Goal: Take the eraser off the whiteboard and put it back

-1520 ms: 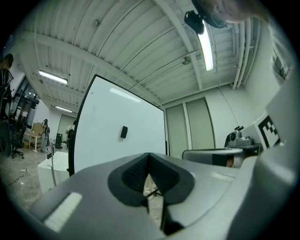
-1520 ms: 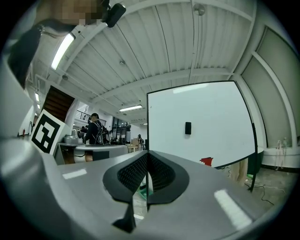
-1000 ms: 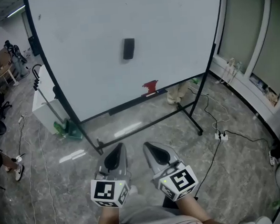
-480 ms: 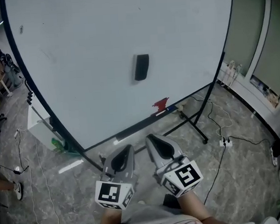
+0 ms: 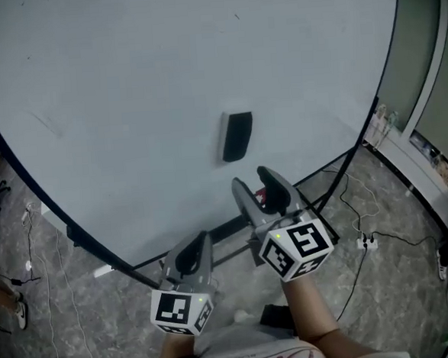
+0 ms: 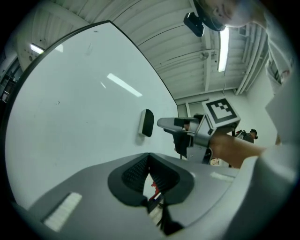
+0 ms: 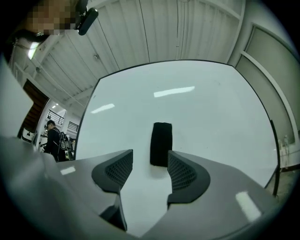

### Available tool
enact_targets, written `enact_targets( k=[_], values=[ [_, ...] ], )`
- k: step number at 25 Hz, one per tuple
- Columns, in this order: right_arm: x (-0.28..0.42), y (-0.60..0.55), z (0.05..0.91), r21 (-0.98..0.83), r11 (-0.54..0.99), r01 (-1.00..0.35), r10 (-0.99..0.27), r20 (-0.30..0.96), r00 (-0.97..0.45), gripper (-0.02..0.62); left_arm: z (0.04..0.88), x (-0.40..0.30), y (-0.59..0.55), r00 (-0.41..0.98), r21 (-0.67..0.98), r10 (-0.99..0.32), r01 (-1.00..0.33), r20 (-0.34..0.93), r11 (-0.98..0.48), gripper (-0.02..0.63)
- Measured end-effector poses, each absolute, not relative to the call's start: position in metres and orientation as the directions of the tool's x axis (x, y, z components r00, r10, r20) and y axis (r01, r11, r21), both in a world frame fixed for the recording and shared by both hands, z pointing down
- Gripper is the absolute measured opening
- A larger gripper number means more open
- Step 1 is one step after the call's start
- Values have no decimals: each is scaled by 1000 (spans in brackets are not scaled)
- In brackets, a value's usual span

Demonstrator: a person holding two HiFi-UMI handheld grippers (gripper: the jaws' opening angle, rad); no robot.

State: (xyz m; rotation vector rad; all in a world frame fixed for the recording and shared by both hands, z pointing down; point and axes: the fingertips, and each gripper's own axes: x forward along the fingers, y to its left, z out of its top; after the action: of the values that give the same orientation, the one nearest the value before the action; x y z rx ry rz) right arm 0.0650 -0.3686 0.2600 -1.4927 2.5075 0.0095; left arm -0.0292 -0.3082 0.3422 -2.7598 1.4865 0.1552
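Grey right gripper [image 7: 150, 163]: jaws just opened wide, empty, not touching black rectangular eraser [image 7: 161, 143] on white whiteboard [image 7: 211, 108]. Grey left gripper [image 6: 149, 159]: jaws pressed together, empty.

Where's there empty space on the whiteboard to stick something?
Big bare whiteboard lies left of and above the eraser, and right of it to the board's edge. Crowded just below: the right tongs, empty, have just been opening.

Right tongs [image 5: 252, 180] higher, ahead, jaws just opening, empty; left tongs [image 5: 197, 243] low, jaws together.
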Motion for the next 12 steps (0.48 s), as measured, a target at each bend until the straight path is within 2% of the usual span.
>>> enact_targets(
  k=[12],
  values=[
    [50,-440,231,-65,468,-881,-874,-177,-452,230,340,-39,-349,491,67,-864,-864,-109,-499,0]
  ],
)
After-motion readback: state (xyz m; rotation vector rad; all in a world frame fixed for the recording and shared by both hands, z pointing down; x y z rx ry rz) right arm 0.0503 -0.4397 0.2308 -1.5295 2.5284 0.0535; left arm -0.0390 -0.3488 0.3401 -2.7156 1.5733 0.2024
